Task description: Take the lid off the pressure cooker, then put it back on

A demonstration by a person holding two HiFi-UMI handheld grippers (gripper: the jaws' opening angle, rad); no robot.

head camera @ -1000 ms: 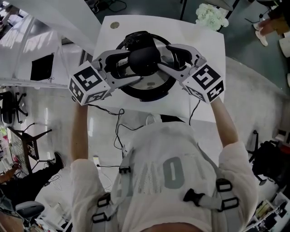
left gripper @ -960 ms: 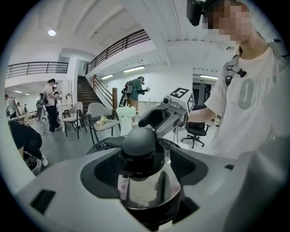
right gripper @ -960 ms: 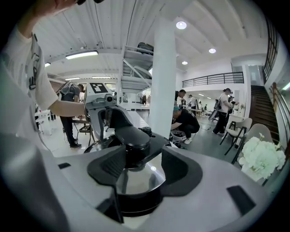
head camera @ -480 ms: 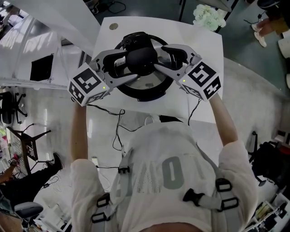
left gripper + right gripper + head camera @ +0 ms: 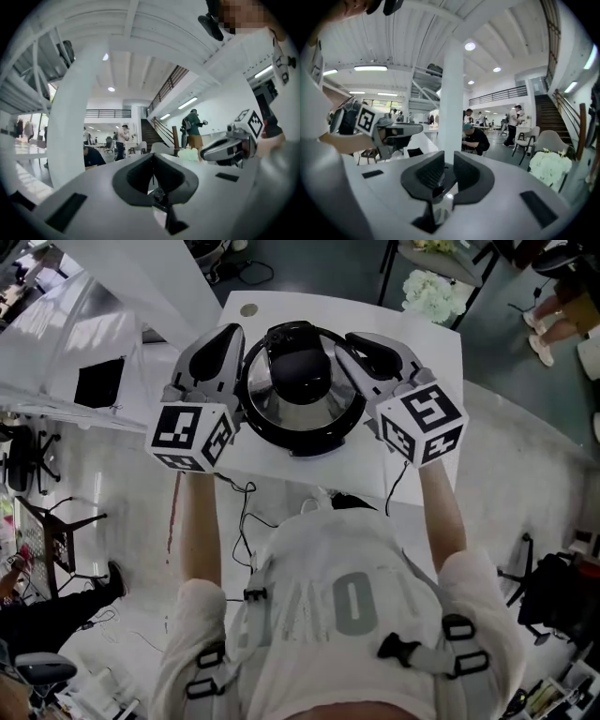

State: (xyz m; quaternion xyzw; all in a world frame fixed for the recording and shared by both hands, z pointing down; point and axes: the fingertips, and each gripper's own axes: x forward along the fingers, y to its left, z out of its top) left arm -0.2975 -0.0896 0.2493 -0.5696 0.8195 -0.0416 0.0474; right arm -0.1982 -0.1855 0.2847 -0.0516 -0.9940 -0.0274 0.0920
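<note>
Left hand-held gripper [image 5: 225,338] hangs at the left side of the pressure cooker [image 5: 300,435]. It is now off the black knob [image 5: 302,367] that it flanked a second ago, and its jaws are pressed together on nothing. The cooker stands on the white bench [image 5: 422,324] with its steel lid [image 5: 305,407] in place as before. The right hand-held gripper [image 5: 366,345] has likewise left the knob and sits at the cooker's right side. Its jaws have just been closing, leaving a narrow empty gap.

white table [image 5: 439,352] | white flowers [image 5: 431,294] beyond its far-right corner | cables [image 5: 246,510] on floor below
</note>
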